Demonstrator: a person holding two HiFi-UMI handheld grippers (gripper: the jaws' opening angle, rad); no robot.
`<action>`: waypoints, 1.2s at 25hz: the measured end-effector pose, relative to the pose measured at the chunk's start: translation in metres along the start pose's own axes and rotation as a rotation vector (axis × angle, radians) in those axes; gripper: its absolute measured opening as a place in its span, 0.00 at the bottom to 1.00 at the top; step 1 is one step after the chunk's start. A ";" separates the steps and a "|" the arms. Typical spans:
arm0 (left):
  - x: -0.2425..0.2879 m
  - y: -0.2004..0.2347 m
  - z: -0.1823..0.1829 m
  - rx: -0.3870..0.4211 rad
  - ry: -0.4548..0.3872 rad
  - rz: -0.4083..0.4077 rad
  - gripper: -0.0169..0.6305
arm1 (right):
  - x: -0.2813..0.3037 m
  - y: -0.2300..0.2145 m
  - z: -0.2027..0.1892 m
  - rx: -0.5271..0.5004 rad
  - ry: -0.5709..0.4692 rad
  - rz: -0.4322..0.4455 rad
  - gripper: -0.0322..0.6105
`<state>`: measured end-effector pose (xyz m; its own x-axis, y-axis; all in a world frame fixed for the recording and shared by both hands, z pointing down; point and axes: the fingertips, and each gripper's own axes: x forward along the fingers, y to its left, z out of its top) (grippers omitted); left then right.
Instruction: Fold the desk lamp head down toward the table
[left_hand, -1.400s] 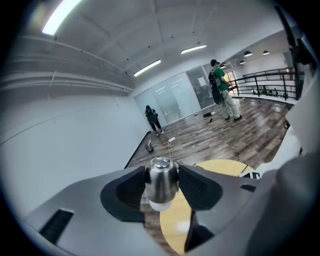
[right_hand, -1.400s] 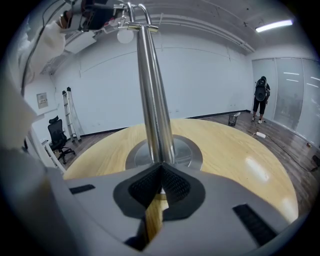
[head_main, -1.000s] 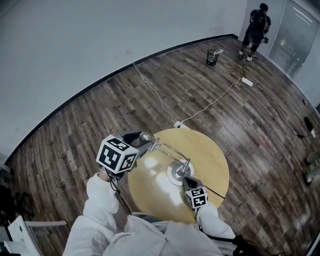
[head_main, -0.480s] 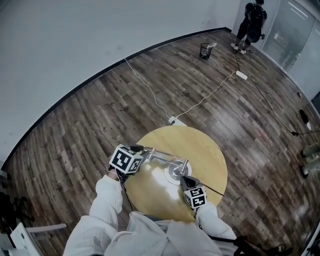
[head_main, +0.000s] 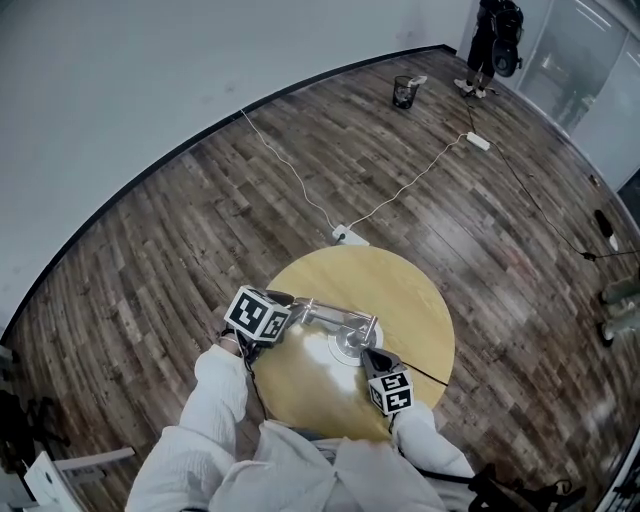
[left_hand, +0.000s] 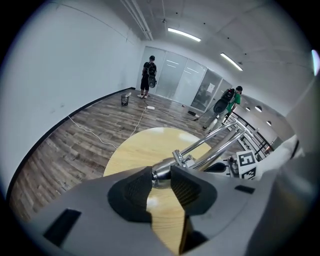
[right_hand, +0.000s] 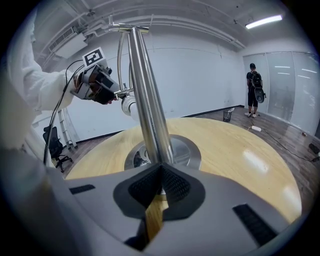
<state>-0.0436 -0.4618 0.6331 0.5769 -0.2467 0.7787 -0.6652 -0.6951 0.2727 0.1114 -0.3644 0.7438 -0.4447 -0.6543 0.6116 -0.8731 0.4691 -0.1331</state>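
The person wore a white top (head_main: 290, 470) with puffy long sleeves (head_main: 205, 400). The left gripper (left_hand: 161, 175) and right gripper (right_hand: 161, 182) were grey with black ridged pads (left_hand: 136, 192), each carrying a white cube (head_main: 258, 313) of black square markers. A thin black cable (head_main: 250, 375) ran along the left sleeve.

Bright ceiling strips (left_hand: 184, 34); glare on tabletop (head_main: 322, 372); fisheye edges vignetted.

floor (head_main: 150, 250): wood planks | white cable (head_main: 283, 168): lying on floor | bin (head_main: 404, 92): by wall | person (head_main: 495, 35): standing near bin
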 end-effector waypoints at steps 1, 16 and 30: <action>0.002 -0.002 0.000 0.002 0.005 -0.005 0.19 | -0.001 -0.001 0.000 0.001 -0.002 -0.001 0.07; 0.019 -0.010 -0.006 0.045 0.041 0.002 0.10 | 0.001 -0.001 0.001 0.001 -0.001 -0.003 0.07; 0.029 -0.015 -0.008 0.034 0.042 -0.006 0.08 | 0.001 -0.001 0.001 -0.005 -0.003 0.008 0.07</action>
<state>-0.0208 -0.4536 0.6559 0.5598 -0.2147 0.8003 -0.6449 -0.7194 0.2581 0.1120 -0.3664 0.7435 -0.4521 -0.6523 0.6084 -0.8686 0.4770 -0.1340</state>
